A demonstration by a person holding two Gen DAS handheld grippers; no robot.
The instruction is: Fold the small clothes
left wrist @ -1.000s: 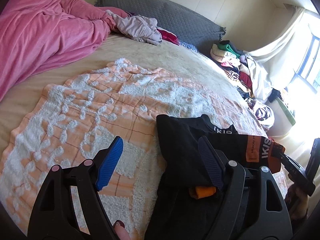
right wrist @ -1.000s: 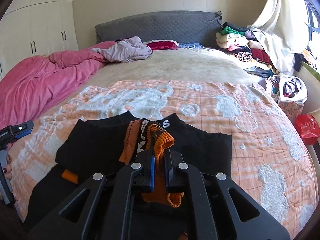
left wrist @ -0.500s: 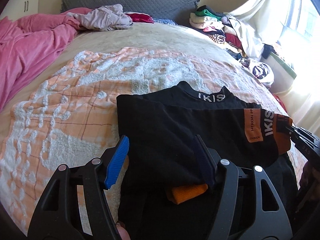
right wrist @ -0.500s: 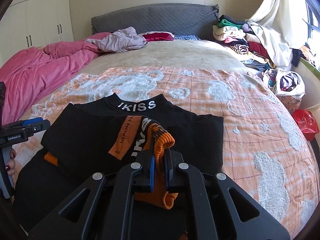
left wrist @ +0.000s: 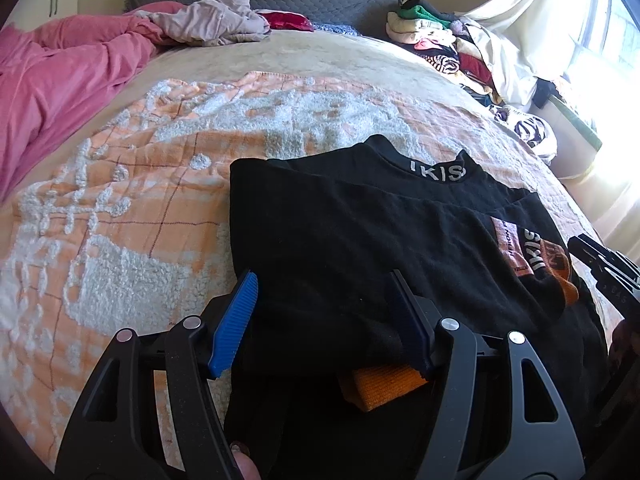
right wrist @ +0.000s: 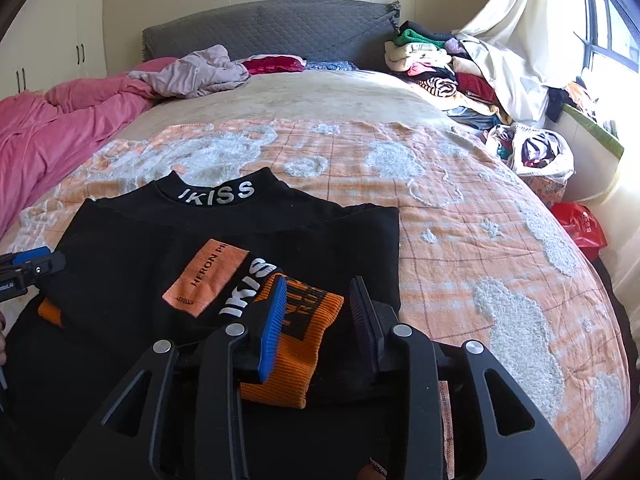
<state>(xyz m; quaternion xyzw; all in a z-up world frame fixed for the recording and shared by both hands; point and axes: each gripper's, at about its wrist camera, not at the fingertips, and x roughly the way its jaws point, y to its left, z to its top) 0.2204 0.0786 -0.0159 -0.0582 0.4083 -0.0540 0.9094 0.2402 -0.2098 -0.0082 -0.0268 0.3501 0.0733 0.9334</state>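
Note:
A black shirt [left wrist: 360, 232] [right wrist: 160, 240] with a white-lettered collar lies on the orange and white blanket [left wrist: 120, 220] [right wrist: 480, 240], both sleeves folded across its front. My right gripper [right wrist: 318, 320] [left wrist: 600, 268] hovers low over the right sleeve's orange cuff [right wrist: 304, 344] [left wrist: 560, 276]. Its jaws are opening, and the cuff lies loose between them on the shirt. At the shirt's left side my left gripper [left wrist: 320, 320] [right wrist: 28, 268] is open, straddling the folded black sleeve. That sleeve's orange cuff [left wrist: 384, 384] peeks out under its right finger.
A pink duvet [left wrist: 60, 92] [right wrist: 48, 128] covers the bed's left side. A grey headboard [right wrist: 272, 36] with loose garments stands at the far end. Heaped clothes [right wrist: 432, 68], a bag of clothes [right wrist: 532, 152] and a red bag [right wrist: 580, 228] lie off the right edge.
My right gripper has opened and released the orange cuff, which has dropped flat onto the shirt. My left gripper swung right and down over the shirt's left side, its jaws slightly narrower.

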